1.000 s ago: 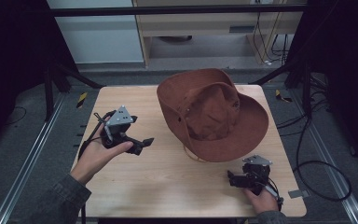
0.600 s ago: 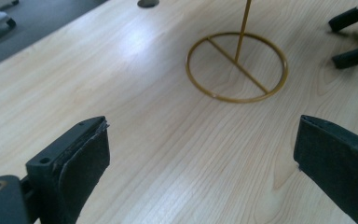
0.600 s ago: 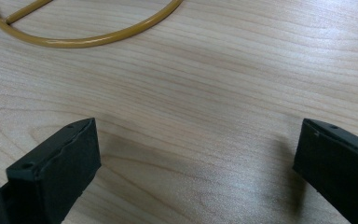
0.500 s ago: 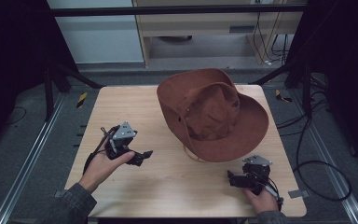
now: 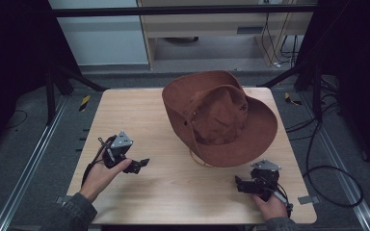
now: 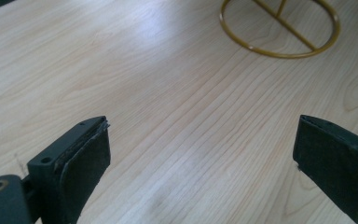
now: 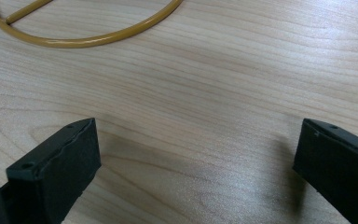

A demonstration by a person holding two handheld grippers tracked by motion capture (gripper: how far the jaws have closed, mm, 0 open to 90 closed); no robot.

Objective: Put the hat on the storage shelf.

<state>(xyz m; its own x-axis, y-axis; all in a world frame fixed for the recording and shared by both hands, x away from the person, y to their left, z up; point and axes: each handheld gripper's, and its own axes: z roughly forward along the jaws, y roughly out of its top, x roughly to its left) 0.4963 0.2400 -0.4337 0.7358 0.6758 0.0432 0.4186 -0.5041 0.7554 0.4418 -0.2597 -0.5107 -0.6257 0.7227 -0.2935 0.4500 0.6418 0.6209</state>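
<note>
From the high view I record the left gripper [image 5: 134, 165] held low over the near-left part of the wooden table [image 5: 139, 120], the left hand [image 5: 101, 175] wrapped around its body from behind, forearm entering from the bottom-left corner and angled toward the table's middle; its grey three-cornered plate faces up and its jaws point to the right, toward the centre of the table. The right gripper [image 5: 242, 184] sits near the near-right edge, gripped by the right hand [image 5: 270, 204] that comes up from the bottom edge, its jaws pointing left. The brown hat [image 5: 219, 115] stands at the far-right centre of the table, tilted on a stand, with the yellow wire ring [image 5: 200, 159] of that stand showing on the tabletop below its near brim. Both grippers are well apart from the hat and touch nothing. In the left gripper view I see my two black jaws spread wide, one at each bottom corner, with bare wood grain between them; the yellow wire ring [image 6: 279, 28], crossed by a bar, lies ahead at the top right, clear of the jaws. In the right gripper view the jaws likewise stand far apart over bare tabletop, casting a faint shadow, and part of the yellow wire ring [image 7: 93, 39] curves across the top left, ahead of the jaws and not touched.
</note>
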